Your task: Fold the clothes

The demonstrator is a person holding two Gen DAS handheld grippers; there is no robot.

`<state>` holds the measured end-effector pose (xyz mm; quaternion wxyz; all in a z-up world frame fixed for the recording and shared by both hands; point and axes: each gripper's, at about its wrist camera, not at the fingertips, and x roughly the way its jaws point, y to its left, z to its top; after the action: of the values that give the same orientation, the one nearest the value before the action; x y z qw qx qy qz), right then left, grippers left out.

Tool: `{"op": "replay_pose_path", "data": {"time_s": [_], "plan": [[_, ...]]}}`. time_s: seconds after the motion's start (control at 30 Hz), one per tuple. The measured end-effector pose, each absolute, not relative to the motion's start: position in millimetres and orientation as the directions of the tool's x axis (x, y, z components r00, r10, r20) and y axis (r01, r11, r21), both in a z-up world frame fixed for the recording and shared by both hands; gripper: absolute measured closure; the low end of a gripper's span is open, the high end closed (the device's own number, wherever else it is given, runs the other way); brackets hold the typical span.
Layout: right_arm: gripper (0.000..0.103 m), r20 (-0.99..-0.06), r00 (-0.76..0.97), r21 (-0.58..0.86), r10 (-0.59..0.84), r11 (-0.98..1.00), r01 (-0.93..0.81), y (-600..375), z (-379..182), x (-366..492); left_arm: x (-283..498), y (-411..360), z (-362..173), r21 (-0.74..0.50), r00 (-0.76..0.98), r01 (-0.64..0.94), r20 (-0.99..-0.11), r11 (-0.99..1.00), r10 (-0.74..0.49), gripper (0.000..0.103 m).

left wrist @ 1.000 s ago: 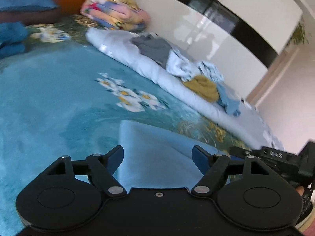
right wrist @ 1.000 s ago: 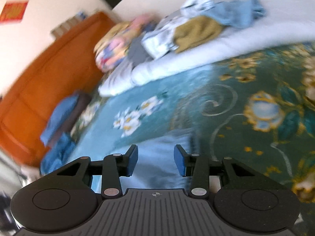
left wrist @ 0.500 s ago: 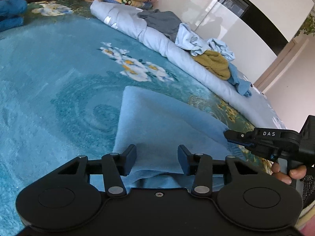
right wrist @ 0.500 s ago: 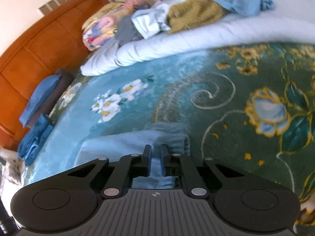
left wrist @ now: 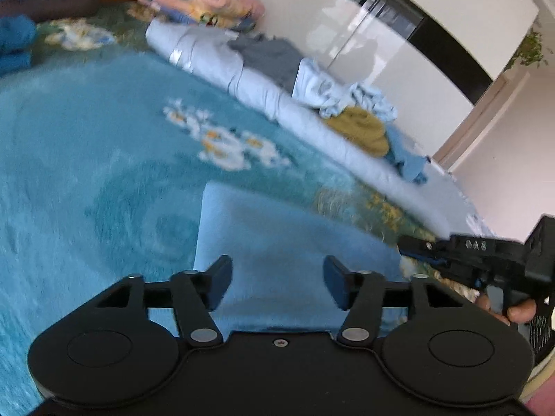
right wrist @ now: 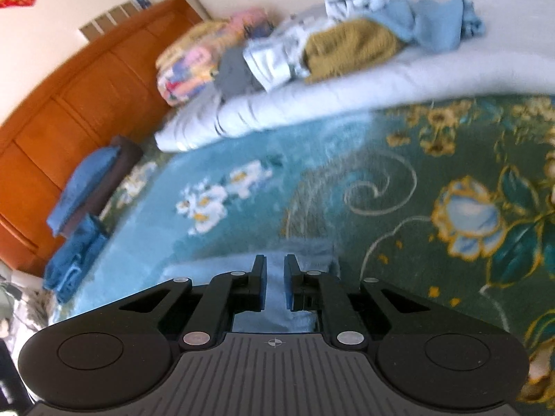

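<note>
A teal flowered blanket (left wrist: 86, 159) covers the bed, with an orange wooden headboard (right wrist: 69, 104) behind and a heap of unfolded clothes (right wrist: 350, 41) along the rolled pale quilt (left wrist: 295, 118). The folded light-blue garment (left wrist: 277, 249) lies flat up front. The left gripper (left wrist: 277, 286) is opening wide above it, pinching nothing. The right gripper (right wrist: 275, 286) is narrow, just parting, cloth between its jaws.

This is a bedroom in a home. A wide bed (right wrist: 399, 190) with a floral teal blanket meets a wooden headboard (right wrist: 69, 104). Loose clothes (right wrist: 364, 41) are piled on a rolled quilt (left wrist: 277, 104) beside white wardrobe doors (left wrist: 347, 34).
</note>
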<state>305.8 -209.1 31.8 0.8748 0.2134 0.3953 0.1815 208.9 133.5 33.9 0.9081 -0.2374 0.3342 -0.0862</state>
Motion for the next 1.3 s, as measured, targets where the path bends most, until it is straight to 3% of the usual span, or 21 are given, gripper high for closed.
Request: {"op": "replay_pose_path", "data": {"time_s": [0.03,0.1,0.23,0.3,0.33,0.4,0.63,0.9,1.03,1.13,1.3], "plan": [[0.086,-0.610,0.627,0.520,0.484,0.842,-0.143,-213,33,303,209,136,36,-0.490,0.766,-0.003,-0.561,0.872,-0.313,0.040],[0.058,-0.616,0.634,0.523,0.468,0.845,-0.116,-222,29,297,212,143,35,-0.497,0.767,-0.027,-0.567,0.867,-0.301,0.034],[0.053,-0.622,0.606,0.575,0.496,0.815,-0.077,-239,11,290,223,158,22,-0.536,0.734,-0.076,-0.600,0.841,-0.317,0.028],[0.037,-0.605,0.585,0.634,0.540,0.772,-0.057,-247,1,288,229,165,16,-0.564,0.717,-0.092,-0.609,0.820,-0.338,0.027],[0.036,-0.597,0.576,0.657,0.558,0.752,-0.048,-250,-4,287,233,169,13,-0.578,0.709,-0.101,-0.613,0.810,-0.349,0.027],[0.036,-0.591,0.561,0.687,0.580,0.726,-0.027,-253,-12,287,241,172,8,-0.597,0.689,-0.102,-0.619,0.796,-0.377,0.020],[0.038,-0.576,0.504,0.762,0.643,0.646,0.047,-256,-40,294,268,178,-10,-0.615,0.627,-0.080,-0.643,0.785,-0.440,0.020],[0.048,-0.523,0.481,0.821,0.704,0.568,0.060,-262,-56,307,280,196,-25,-0.721,0.616,-0.063,-0.572,0.690,-0.541,0.021],[0.051,-0.521,0.458,0.819,0.720,0.573,0.030,-253,-57,314,285,194,-28,-0.722,0.603,-0.043,-0.570,0.691,-0.558,0.026],[0.060,-0.523,0.452,0.819,0.722,0.573,0.033,-249,-60,319,288,192,-30,-0.714,0.591,-0.027,-0.576,0.700,-0.564,0.039],[0.069,-0.532,0.452,0.816,0.716,0.576,0.048,-247,-61,320,288,192,-34,-0.712,0.594,-0.031,-0.578,0.701,-0.560,0.052]]}}
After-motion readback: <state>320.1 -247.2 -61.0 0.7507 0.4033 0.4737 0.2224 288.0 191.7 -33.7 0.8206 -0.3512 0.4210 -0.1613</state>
